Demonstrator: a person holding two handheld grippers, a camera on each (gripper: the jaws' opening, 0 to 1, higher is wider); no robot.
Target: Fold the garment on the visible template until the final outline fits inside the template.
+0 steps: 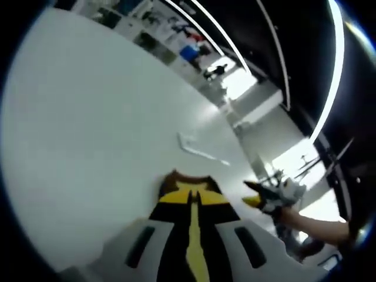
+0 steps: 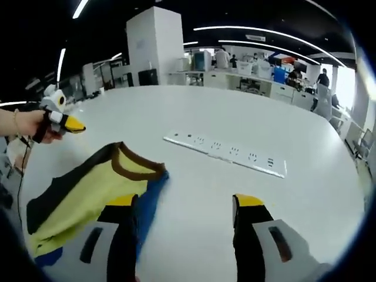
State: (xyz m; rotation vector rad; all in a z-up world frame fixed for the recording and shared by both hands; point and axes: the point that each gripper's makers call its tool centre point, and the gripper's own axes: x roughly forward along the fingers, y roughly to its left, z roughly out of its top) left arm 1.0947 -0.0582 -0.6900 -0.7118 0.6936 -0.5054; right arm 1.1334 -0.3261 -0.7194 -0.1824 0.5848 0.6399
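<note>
While your right gripper [image 2: 187, 202] holds its black, yellow-tipped jaws spread wide, the one at 7 o'clock in the right gripper view overlaps the blue edge of the garment; I cannot tell whether it touches the cloth. The jaw at 5 o'clock stands over bare tabletop, with nothing between the pair.

Your left gripper [image 1: 191, 197] has its jaws pressed together, the yellow tips meeting at 6 o'clock in the left gripper view. A brownish edge sits just past those tips, and I cannot tell what it is.

From the right gripper view, that left gripper appears at 9 o'clock, held in your hand [image 2: 35, 126] above the table and apart from the garment. From the left gripper view, your right gripper sits at 4 o'clock.

The yellow garment with a brown collar, black side and blue underlayer [image 2: 94, 188] lies loosely crumpled on the round white table [image 2: 247, 120], at 8 o'clock in the right gripper view, collar pointing toward 12.

A long white power strip [image 2: 226, 154] lies flat on the table beyond the garment toward 1 o'clock, apart from it. Past the table's far edge, at 12 o'clock, stand a white pillar [image 2: 155, 47] and office desks [image 2: 258, 82] with people at them.
</note>
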